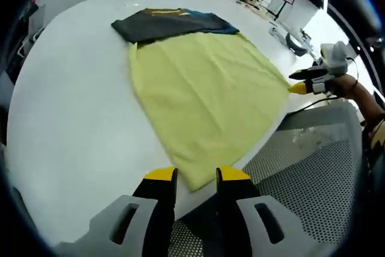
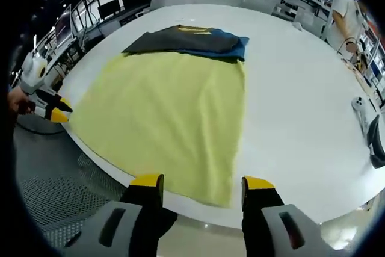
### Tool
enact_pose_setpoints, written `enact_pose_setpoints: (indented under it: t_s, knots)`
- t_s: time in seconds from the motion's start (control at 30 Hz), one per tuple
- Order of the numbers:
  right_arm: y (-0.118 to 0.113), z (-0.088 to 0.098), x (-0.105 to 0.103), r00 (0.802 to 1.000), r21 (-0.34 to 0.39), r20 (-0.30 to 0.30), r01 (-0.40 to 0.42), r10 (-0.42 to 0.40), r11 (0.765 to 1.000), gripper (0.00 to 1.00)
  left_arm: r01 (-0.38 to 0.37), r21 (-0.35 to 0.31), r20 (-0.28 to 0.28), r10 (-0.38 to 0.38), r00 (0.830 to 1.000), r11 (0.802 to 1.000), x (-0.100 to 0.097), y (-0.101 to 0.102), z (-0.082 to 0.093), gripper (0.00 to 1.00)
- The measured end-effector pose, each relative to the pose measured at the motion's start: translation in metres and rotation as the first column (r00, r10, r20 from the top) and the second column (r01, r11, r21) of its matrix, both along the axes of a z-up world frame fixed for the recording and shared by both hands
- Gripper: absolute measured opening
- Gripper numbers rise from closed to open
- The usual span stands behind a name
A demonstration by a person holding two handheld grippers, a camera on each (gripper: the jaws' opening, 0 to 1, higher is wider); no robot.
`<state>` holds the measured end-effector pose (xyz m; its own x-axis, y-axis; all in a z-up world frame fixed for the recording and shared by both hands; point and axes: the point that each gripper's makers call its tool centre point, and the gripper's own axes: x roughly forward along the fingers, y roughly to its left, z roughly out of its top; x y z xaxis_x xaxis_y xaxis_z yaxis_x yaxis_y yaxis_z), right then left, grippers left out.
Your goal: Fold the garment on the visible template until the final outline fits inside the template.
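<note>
Left gripper (image 1: 197, 176) jaws narrowly parted, empty, hovering at the near corner of the yellow garment (image 1: 204, 100). Right gripper (image 2: 203, 183) jaws wide, empty, at the garment's (image 2: 165, 112) near hem. Garment lies flat on the white table (image 2: 301, 106); beyond it, a folded dark cloth pile (image 2: 189, 41) touches its far edge.

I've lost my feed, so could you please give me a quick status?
Left tongs and right tongs open at near table edge. Yellow garment spread flat, unfolded. Dark folded clothes touching its far end.
</note>
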<state>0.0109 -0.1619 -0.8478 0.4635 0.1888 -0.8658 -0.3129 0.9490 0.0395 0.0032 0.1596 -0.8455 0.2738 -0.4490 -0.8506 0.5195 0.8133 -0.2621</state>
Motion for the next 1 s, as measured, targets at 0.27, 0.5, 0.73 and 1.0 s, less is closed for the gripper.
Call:
enact_pose_setpoints:
  t_s: [0.27,0.5,0.73,1.0]
  knots:
    - [-0.001,-0.004,-0.004,0.999,0.013,-0.02,0.03,-0.03,0.999,0.4,-0.016,-0.01,0.002,0.016,1.0,1.0,0.0,-0.002,-0.002,0.2]
    - [-0.001,-0.008,-0.004,0.999,0.007,-0.032,0.023,-0.023,1.0,0.33,-0.018,0.007,0.006,0.018,1.0,1.0,0.0,0.0,-0.005,0.18]
    - [-0.005,-0.009,-0.004,0.999,-0.03,-0.036,0.0,-0.002,1.0,0.28,-0.016,0.069,0.023,0.015,1.0,0.998,0.0,0.007,-0.007,0.17]
    - [-0.004,-0.011,-0.003,0.999,-0.056,-0.047,-0.016,0.014,0.998,0.22,0.009,0.148,0.073,-0.02,0.997,0.989,0.006,0.01,-0.01,0.12]
